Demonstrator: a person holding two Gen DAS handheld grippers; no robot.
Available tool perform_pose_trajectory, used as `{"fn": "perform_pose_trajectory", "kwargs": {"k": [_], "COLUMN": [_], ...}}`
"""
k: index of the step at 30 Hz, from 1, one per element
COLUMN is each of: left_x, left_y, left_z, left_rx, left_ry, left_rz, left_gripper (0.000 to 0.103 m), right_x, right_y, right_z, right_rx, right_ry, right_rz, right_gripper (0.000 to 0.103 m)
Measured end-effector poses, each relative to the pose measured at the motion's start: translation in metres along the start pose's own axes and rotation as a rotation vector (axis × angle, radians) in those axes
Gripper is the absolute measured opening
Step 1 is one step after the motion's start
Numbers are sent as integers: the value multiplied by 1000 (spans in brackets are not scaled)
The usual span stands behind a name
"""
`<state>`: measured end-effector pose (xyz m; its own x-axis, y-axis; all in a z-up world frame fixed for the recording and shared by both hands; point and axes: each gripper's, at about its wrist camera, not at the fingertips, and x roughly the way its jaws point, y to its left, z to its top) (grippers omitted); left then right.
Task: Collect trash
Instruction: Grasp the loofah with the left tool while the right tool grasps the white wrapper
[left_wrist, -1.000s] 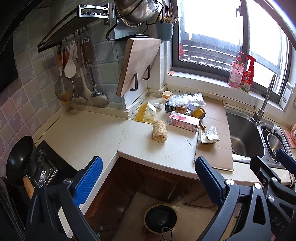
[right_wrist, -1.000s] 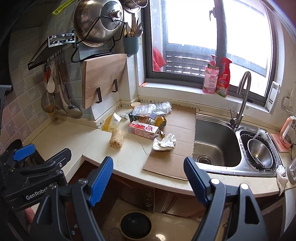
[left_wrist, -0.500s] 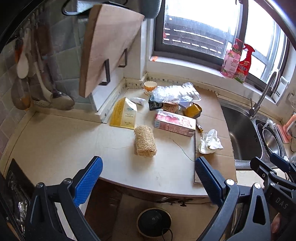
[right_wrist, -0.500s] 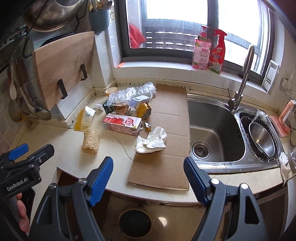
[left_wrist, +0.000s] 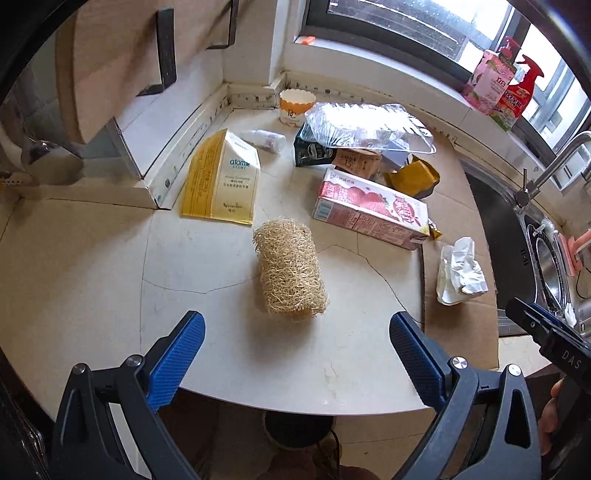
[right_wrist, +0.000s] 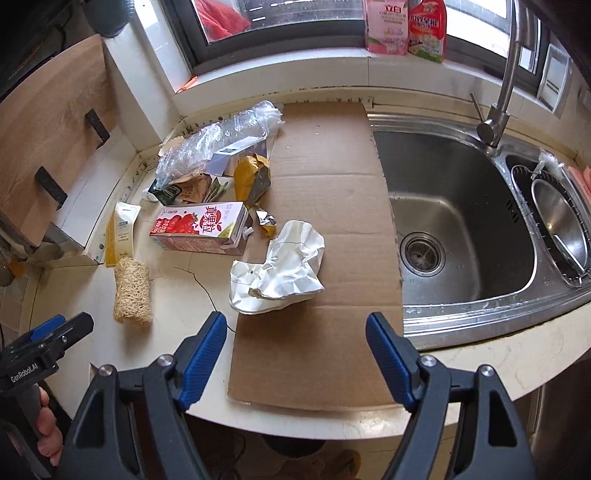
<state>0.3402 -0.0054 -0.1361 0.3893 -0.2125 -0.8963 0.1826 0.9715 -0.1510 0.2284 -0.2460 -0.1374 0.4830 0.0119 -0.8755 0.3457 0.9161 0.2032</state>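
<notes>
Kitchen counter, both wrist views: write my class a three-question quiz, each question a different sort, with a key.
1. True or false: the left gripper holds the loofah scrubber.
2. The crumpled white wrapper lies mostly on: A) cardboard sheet B) sink C) windowsill.
3. Fill in: the strawberry milk carton lies on its ____.

Key: 1 false, both it and the right gripper are open and empty; 2 A; 3 side.

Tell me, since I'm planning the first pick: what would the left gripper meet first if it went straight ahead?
Probably the tan fibrous loofah roll on the pale stone counter; it lies centred ahead of the open left gripper, though depth is hard to judge.
</notes>
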Motion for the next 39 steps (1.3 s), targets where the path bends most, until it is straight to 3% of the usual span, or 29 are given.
{"fn": "perform_pose_trajectory", "kwargs": {"k": [3, 9, 16, 18, 20, 21, 23, 28, 31, 39], "left_x": [20, 57, 87, 90, 94, 95, 97, 78, 60, -24], "left_y": [9, 27, 26, 24, 22, 21, 21, 12, 6, -15], "left_z": [6, 19, 27, 28, 30, 29, 29, 24, 20, -24], "left_rx": [-28, -141, -177, -184, -184, -186, -195, -173, -173, -107], "left_ry": [25, 82, 120, 120, 130, 141, 142, 96, 85, -13], "left_rz": [14, -50, -67, -78, -81, -88, -91, -57, -91, -80], "left_gripper": [99, 99, 99, 90, 60, 52, 44, 38, 38, 38], "right_x": [28, 71, 89, 87, 85, 84, 80, 58, 38, -32], "right_y": [-7, -17, -10, -6, -3, -1, 1, 6, 7, 12], "right_z": [13, 30, 34, 35, 34, 33, 31, 25, 19, -15], "right_rx": [28, 76, 68, 55, 42, 34, 25, 9, 6, -42], "right_ry": [48, 92, 107, 96, 83, 81, 75, 41, 19, -52], "right_rz": [27, 80, 143, 144, 147, 150, 160, 189, 207, 277], "right_gripper": [70, 56, 38, 35, 33, 33, 32, 31, 31, 32]}}
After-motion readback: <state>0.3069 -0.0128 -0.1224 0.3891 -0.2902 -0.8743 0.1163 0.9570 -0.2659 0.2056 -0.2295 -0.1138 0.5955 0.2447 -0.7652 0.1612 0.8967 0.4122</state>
